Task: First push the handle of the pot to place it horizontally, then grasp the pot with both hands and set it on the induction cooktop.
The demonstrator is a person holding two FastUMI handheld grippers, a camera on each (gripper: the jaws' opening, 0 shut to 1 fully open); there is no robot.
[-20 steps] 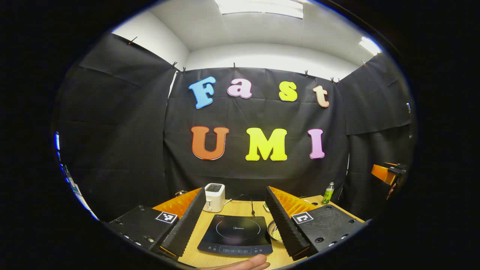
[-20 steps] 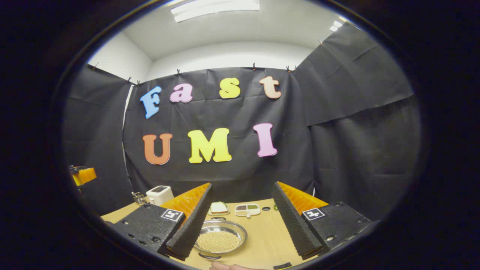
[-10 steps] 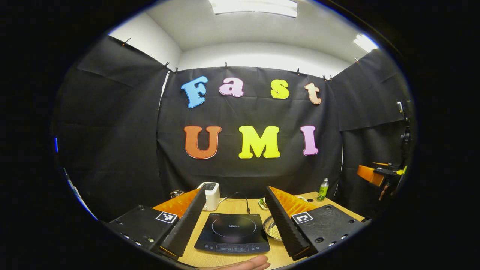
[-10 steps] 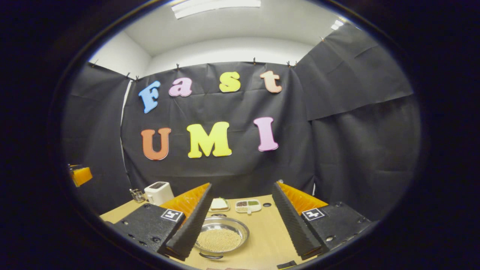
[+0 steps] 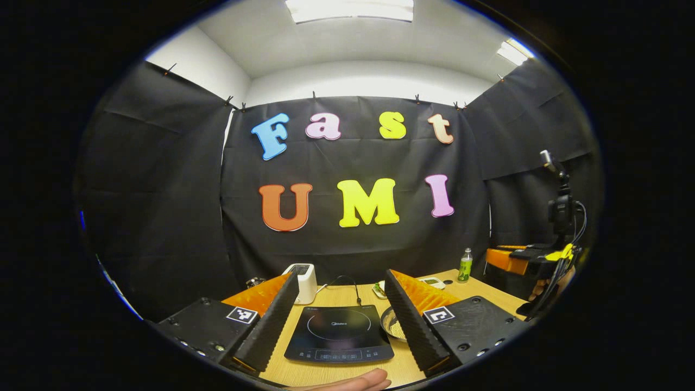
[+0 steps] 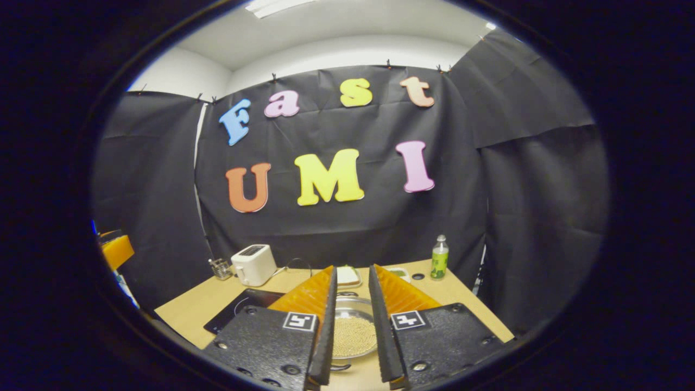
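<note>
The steel pot point(image 6: 354, 332), shallow and filled with pale beans, sits on the wooden table with a dark loop handle point(image 6: 340, 367) on its near rim. My right gripper point(image 6: 351, 270) hovers in front of it, jaws drawn close with a narrow gap and nothing between them. Left of the pot lies the black induction cooktop point(image 6: 239, 307). My left gripper point(image 5: 342, 274) is wide open and empty, framing the cooktop point(image 5: 339, 332); the pot point(image 5: 391, 322) peeks out beside its right finger. The right gripper point(image 5: 535, 259) hangs at the far right of the left gripper view.
At the back of the table stand a white toaster point(image 6: 252, 264), a small wire holder point(image 6: 220, 267), a plate of food point(image 6: 347, 276) and a green bottle point(image 6: 439, 257). A fingertip point(image 5: 353, 382) lies at the table's near edge.
The right gripper's jaws have narrowed from wide open to a slim gap, and it has lined up on the pot. The left gripper has barely shifted, staying open.
</note>
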